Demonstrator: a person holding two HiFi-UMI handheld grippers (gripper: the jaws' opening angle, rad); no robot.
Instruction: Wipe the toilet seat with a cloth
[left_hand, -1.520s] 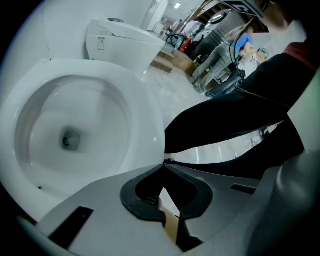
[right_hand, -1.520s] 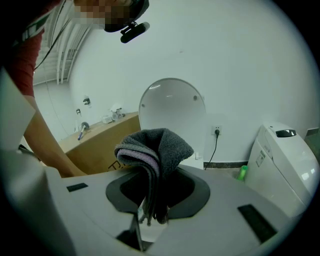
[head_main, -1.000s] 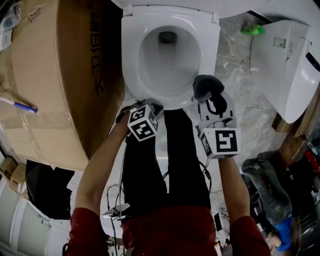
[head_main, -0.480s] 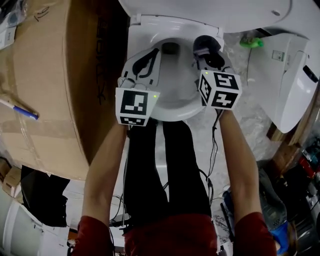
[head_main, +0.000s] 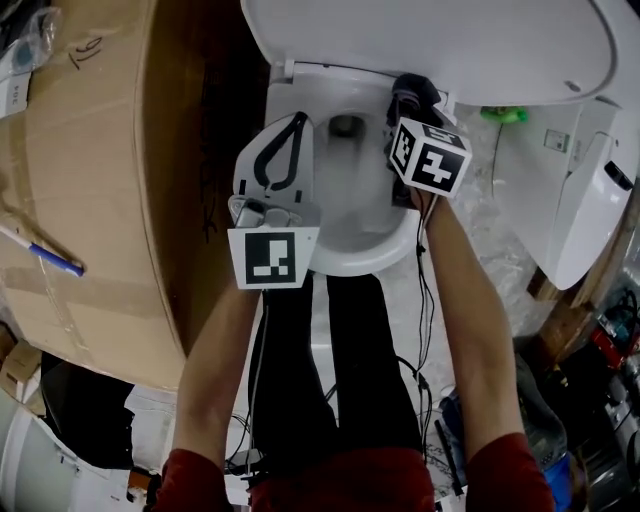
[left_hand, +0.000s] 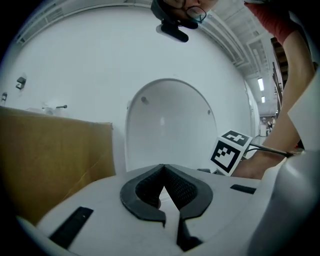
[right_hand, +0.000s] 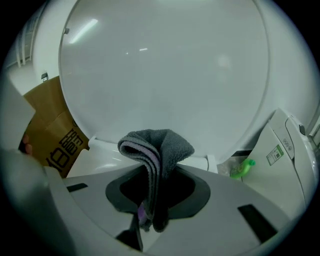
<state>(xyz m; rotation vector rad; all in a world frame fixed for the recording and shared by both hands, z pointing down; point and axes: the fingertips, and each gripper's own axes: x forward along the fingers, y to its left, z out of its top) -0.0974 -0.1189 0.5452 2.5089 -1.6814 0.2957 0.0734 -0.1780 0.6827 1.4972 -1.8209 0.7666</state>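
1. The cloth (right_hand: 157, 145) is dark grey, folded over and pinched in the right gripper (right_hand: 152, 197), which is clamped on it. A rounded hump sticks out past the tips.
2. In the head view that bundle sits at the back right of the seat (head_main: 350, 262), close under the raised lid (head_main: 430, 45). Can't tell whether the cloth actually touches the seat.
3. The right gripper's tips are buried under the cloth from above, and its cube and the arm cover the seat's right side.
4. The left gripper (left_hand: 163, 167) is closed with nothing in it. It's over the seat's left side and pointing at the lid; can't tell if it makes contact.
5. The lid is cut off by the top edge of the head view.
6. Room is tight on the left, with a big cardboard box (head_main: 90, 170) right against the toilet.
7. There's more room on the right: a strip of floor (head_main: 470, 190), then a white unit (head_main: 575, 190) with a small green thing (head_main: 503, 114) by it, too small to make out.
8. Cables (head_main: 425, 290) hang under the right arm.
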